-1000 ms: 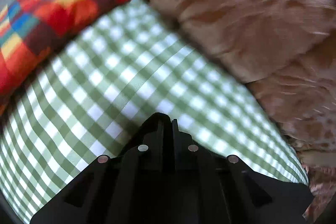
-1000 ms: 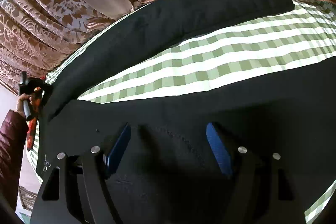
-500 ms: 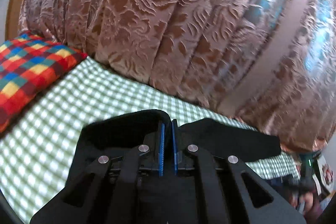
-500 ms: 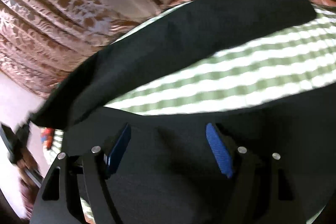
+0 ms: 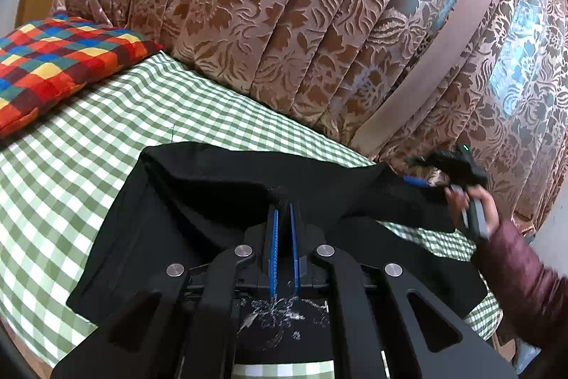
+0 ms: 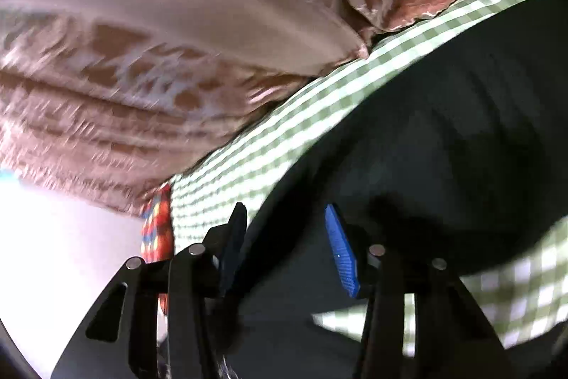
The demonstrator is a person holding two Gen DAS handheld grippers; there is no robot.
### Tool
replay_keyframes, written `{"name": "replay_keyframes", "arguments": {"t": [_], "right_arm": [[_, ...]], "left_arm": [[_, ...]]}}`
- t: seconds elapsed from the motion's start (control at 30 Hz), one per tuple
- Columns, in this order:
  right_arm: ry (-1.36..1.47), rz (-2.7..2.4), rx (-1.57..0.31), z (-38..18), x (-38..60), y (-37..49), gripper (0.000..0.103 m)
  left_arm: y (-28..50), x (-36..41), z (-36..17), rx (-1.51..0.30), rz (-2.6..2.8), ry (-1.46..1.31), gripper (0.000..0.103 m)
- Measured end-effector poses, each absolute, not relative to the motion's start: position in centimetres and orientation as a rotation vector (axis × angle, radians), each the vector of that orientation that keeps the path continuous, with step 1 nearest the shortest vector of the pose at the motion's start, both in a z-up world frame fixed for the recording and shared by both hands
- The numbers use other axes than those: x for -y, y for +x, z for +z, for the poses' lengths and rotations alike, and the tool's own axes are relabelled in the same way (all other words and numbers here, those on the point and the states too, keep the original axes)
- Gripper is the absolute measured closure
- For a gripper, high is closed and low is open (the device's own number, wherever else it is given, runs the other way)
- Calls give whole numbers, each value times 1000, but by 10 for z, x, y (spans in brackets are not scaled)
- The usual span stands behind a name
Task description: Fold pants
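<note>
Black pants point(image 5: 198, 201) lie spread on a green checked bed sheet point(image 5: 106, 116). My left gripper point(image 5: 283, 206) is shut on a fold of the pants and lifts it off the bed. My right gripper point(image 6: 284, 222) is open, with blue pads point(image 6: 340, 251), just above the black pants point(image 6: 443, 130). In the left wrist view the right gripper point(image 5: 419, 182) shows at the right, held by a hand at the far end of the lifted pants leg.
A red, blue and yellow checked pillow point(image 5: 53, 59) lies at the head of the bed; it also shows in the right wrist view point(image 6: 158, 229). Brown floral curtains point(image 5: 319, 23) hang right behind the bed. The right wrist view is blurred.
The left gripper has lifted the gripped fold further, and the pants leg now stretches toward the right hand. The right gripper has swung sideways over the pants and stays open.
</note>
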State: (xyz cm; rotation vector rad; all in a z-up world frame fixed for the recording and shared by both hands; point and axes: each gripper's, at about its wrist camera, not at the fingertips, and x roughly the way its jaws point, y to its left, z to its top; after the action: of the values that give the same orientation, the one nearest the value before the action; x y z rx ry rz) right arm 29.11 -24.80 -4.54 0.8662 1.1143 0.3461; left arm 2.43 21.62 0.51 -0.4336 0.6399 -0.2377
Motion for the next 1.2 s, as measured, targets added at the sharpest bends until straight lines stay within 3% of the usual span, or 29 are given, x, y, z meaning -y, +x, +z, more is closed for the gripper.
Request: {"name": "replay_keyframes", "arguments": {"t": [0.1, 0.13, 0.17, 0.23, 0.43, 0.7, 0.93, 1.1, 1.2], "right_arm": [[904, 268, -1157, -63, 250, 321, 57], [907, 255, -1171, -69, 251, 327, 62], [903, 234, -1188, -76, 252, 334, 77], [893, 200, -1181, -79, 256, 338, 95], [820, 329, -1024, -27, 274, 295, 96], [662, 532, -887, 32, 290, 146, 96], [616, 515, -1027, -24, 275, 56, 96], [630, 461, -1123, -67, 273, 38, 96], [630, 448, -1145, -76, 271, 36, 96]], "left_arm": [[24, -218, 5, -651, -242, -416, 98], [24, -219, 4, -655, -244, -413, 98], [24, -219, 4, -658, -247, -407, 98], [29, -221, 7, -661, -241, -396, 98], [65, -254, 37, -585, -119, -410, 98], [79, -286, 65, -507, -49, -457, 98], [30, -292, 13, -632, -2, -524, 98], [-4, -301, -34, -751, 37, -625, 98], [-20, -309, -43, -756, 43, -713, 88]]}}
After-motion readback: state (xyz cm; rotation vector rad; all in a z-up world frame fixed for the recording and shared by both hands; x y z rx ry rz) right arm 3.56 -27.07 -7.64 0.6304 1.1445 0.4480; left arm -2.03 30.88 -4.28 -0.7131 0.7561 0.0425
